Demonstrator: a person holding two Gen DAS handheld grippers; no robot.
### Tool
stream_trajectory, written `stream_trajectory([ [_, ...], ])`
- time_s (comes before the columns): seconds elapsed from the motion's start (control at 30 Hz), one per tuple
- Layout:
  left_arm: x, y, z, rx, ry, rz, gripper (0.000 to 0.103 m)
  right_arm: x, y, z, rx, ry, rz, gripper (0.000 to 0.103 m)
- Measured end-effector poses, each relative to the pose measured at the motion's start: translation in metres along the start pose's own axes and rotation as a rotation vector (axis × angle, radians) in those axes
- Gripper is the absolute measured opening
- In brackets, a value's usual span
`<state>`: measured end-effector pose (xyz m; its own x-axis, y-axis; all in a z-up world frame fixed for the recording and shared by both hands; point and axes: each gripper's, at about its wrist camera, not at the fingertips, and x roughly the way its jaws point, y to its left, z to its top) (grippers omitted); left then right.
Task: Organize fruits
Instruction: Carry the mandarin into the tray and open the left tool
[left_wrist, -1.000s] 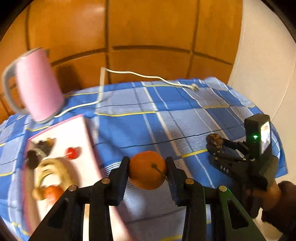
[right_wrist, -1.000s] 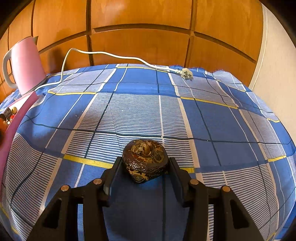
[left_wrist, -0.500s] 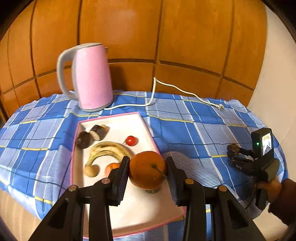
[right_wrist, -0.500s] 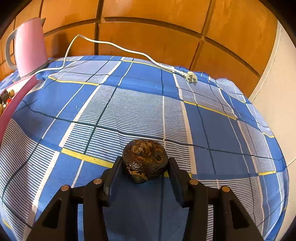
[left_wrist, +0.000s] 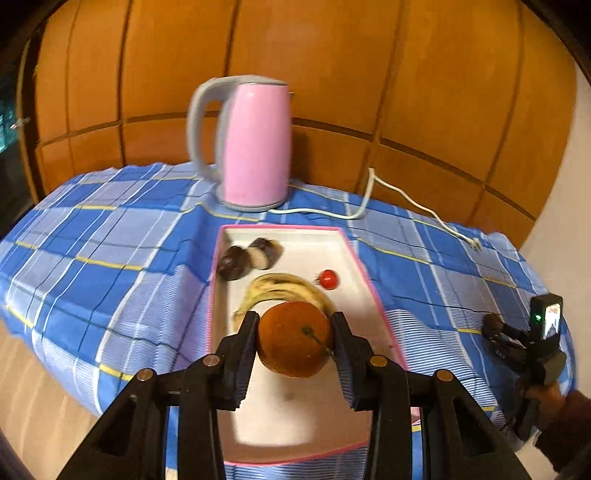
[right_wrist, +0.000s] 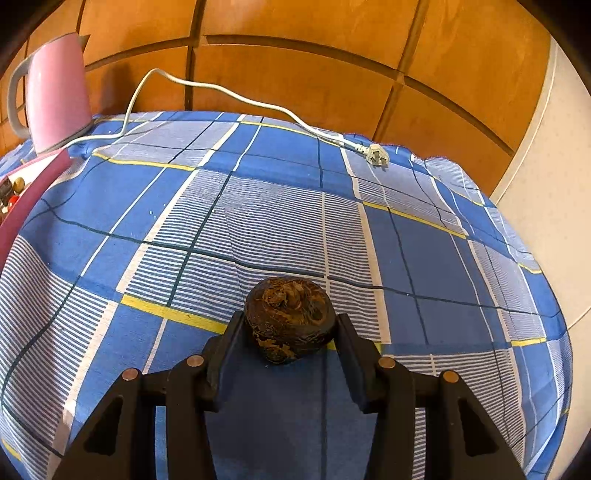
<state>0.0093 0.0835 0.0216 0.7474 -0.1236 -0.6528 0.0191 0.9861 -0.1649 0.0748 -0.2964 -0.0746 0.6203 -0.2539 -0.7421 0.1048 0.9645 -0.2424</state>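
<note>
My left gripper (left_wrist: 294, 341) is shut on an orange (left_wrist: 293, 343) with a short stem and holds it above the pink-rimmed white tray (left_wrist: 369, 284). The tray holds a banana (left_wrist: 280, 290), a small red fruit (left_wrist: 328, 278) and two dark round fruits (left_wrist: 248, 256). My right gripper (right_wrist: 291, 326) is shut on a dark brown wrinkled fruit (right_wrist: 290, 319) just above the blue checked tablecloth (right_wrist: 277, 221). In the left wrist view the right gripper (left_wrist: 496, 328) sits at the table's right edge, right of the tray.
A pink electric kettle (left_wrist: 251, 142) stands behind the tray, also seen in the right wrist view (right_wrist: 55, 96). Its white cord and plug (right_wrist: 375, 153) lie across the cloth's far side. Wooden wall panels stand behind the table. The tray's corner (right_wrist: 33, 177) shows at far left.
My left gripper has carried the orange leftward from above the cloth to above the tray. My right gripper has stayed nearly in place with the dark fruit.
</note>
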Motion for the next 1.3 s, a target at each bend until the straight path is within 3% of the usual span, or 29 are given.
stream_trajectory([
  [0.3, 0.005, 0.041, -0.014, -0.154, 0.057, 0.004, 0.039, 0.001, -0.003, -0.003, 0.039, -0.018, 0.015, 0.048],
  [0.57, 0.041, 0.011, -0.03, -0.054, 0.152, 0.026, 0.039, 0.001, -0.003, -0.003, 0.043, -0.018, 0.021, 0.048],
  [0.83, 0.057, 0.005, -0.03, 0.011, 0.154, 0.061, 0.04, 0.002, -0.002, 0.0, 0.016, -0.004, 0.013, 0.048],
  [1.23, 0.074, 0.007, -0.026, -0.064, 0.173, 0.09, 0.042, 0.001, -0.002, -0.002, 0.043, -0.016, 0.002, 0.048],
  [1.3, 0.073, 0.005, -0.026, -0.061, 0.165, 0.08, 0.049, 0.001, -0.002, -0.002, 0.05, -0.014, 0.002, 0.048],
])
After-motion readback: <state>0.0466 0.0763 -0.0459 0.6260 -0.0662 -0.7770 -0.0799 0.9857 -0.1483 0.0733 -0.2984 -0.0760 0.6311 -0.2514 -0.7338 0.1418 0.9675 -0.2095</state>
